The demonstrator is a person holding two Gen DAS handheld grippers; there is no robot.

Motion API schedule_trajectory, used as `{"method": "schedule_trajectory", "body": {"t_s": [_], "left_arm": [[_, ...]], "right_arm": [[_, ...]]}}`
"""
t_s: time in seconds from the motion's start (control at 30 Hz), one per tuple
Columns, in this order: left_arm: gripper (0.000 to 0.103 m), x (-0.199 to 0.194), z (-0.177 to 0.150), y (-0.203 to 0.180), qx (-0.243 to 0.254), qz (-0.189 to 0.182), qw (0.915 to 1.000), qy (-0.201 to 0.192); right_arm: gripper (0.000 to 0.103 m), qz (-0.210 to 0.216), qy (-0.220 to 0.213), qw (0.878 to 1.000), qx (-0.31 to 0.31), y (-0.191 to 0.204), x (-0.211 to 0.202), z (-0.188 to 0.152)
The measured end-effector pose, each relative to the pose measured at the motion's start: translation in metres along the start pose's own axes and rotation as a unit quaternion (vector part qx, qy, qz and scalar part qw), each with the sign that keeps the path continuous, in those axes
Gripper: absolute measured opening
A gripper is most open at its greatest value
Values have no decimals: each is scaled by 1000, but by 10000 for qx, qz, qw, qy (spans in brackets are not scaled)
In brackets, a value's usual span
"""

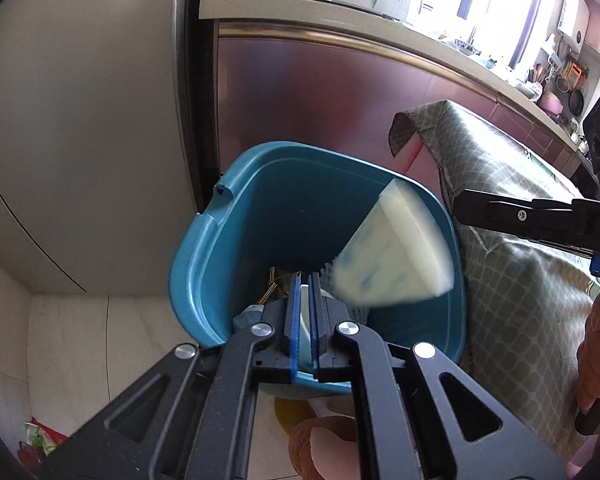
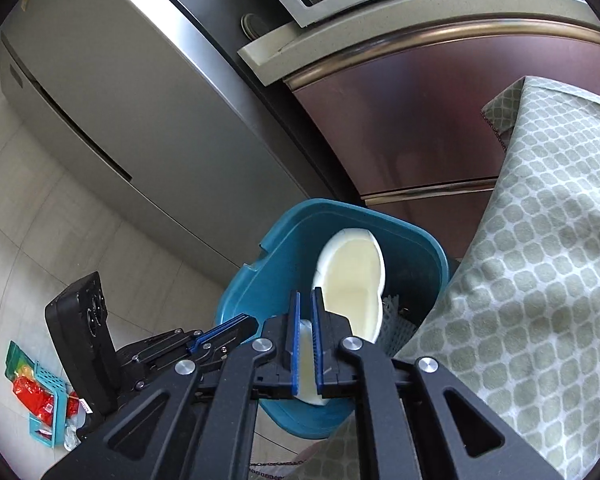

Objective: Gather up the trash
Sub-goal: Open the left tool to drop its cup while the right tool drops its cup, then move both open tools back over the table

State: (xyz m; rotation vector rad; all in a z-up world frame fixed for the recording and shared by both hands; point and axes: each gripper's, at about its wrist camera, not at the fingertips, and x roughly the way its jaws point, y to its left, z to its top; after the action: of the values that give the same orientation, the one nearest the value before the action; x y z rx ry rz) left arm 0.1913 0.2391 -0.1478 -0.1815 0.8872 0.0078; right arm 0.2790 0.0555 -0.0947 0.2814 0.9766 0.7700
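Right claw [image 2: 305, 300] clamped on cream bowl [image 2: 350, 276] over teal bin [image 2: 416, 240]; left claw [image 1: 305, 282] nearly together, contents unclear.

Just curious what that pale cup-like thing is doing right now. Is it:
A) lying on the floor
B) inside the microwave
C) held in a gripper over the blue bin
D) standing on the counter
C: the right gripper pinches the cream paper cup above the open teal trash bin.

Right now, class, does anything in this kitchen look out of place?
Yes: snack packets lie loose on the floor left of the bin, and a crushed cup hangs over it.
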Motion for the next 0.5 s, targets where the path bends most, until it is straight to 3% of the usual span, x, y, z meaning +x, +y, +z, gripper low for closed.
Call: {"method": "schedule_trajectory", "body": {"t_s": [0.23,0.5], "left_arm": [[5,6,0,-9,52,-42,10000,-26],[8,-19,-2,-21,92,-294,9992,-274]], "right_arm": [[7,43,-15,10000,0,-7,-9,-9],[12,206,-175,9996,-112,-8,-39,-24]]}}
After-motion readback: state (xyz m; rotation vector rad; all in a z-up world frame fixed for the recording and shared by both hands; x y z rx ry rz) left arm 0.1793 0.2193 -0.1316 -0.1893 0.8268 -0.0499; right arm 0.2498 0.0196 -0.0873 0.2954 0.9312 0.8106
